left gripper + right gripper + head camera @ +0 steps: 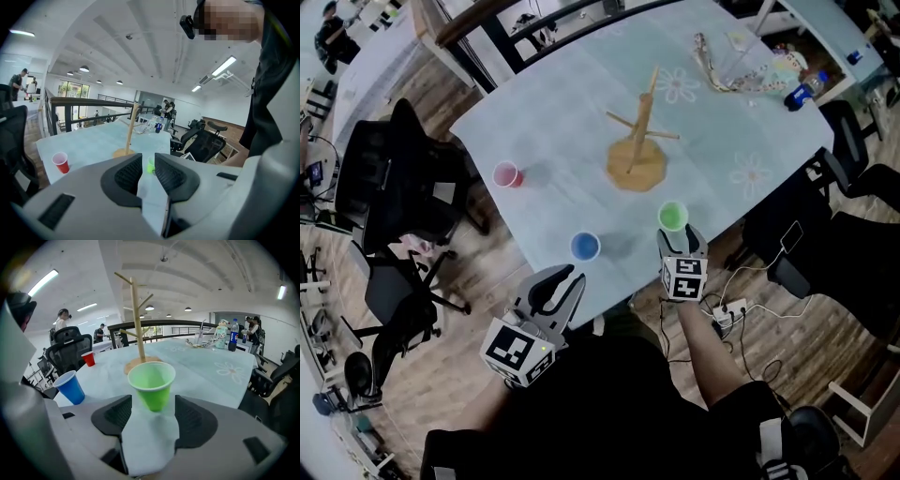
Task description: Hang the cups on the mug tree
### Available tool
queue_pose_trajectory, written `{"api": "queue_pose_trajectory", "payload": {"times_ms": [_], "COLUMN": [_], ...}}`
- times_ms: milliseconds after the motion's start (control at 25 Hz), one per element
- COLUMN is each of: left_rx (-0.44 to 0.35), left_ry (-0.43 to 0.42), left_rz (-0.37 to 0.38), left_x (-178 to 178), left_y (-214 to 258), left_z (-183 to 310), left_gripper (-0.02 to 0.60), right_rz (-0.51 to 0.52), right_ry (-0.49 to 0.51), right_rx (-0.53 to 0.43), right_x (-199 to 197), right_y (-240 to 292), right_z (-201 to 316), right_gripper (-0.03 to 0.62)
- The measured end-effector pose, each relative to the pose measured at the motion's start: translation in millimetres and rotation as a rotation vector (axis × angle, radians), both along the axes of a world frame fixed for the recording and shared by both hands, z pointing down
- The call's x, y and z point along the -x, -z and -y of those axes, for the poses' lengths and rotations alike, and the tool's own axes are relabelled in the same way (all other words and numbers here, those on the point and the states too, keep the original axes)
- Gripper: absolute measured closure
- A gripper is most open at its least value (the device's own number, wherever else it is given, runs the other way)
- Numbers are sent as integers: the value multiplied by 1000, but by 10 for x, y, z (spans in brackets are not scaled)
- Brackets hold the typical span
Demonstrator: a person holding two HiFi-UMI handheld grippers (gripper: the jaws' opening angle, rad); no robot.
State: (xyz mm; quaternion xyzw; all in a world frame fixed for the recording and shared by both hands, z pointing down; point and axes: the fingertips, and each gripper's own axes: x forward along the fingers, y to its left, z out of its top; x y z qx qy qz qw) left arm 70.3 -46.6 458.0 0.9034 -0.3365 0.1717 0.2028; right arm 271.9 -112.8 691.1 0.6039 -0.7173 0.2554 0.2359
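Green cup point(151, 383) stood upright near the table point(722, 122) edge, between the right gripper's point(152, 405) wide-apart jaws, untouched. Likely light, thin, crushable: pinch its wall gently below the rim. Left gripper point(148, 165) slightly apart, empty.

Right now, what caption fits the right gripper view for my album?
Right gripper, jaws apart, faces an upright green cup; blue cup at left, mug tree behind.

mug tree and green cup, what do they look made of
Mug tree: looks like pale unpainted wood, matte tan, with dowel-like pegs. Green cup: probably thin plastic, smooth and slightly glossy, with a rolled rim.
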Motion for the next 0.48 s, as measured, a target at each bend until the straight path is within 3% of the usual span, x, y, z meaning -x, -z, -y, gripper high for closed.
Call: {"api": "queue_pose_trajectory", "payload": {"times_ms": [480], "left_rx": [9], "left_ry": [43], "left_rz": [20], "left_x": [400], "left_y": [13], "left_z": [-1], "left_gripper": [508], "right_rz": [-71], "right_ry": [-19], "right_rx": [16], "right_x": [25], "right_y": [-229], "right_z": [258], "right_gripper": [316]}}
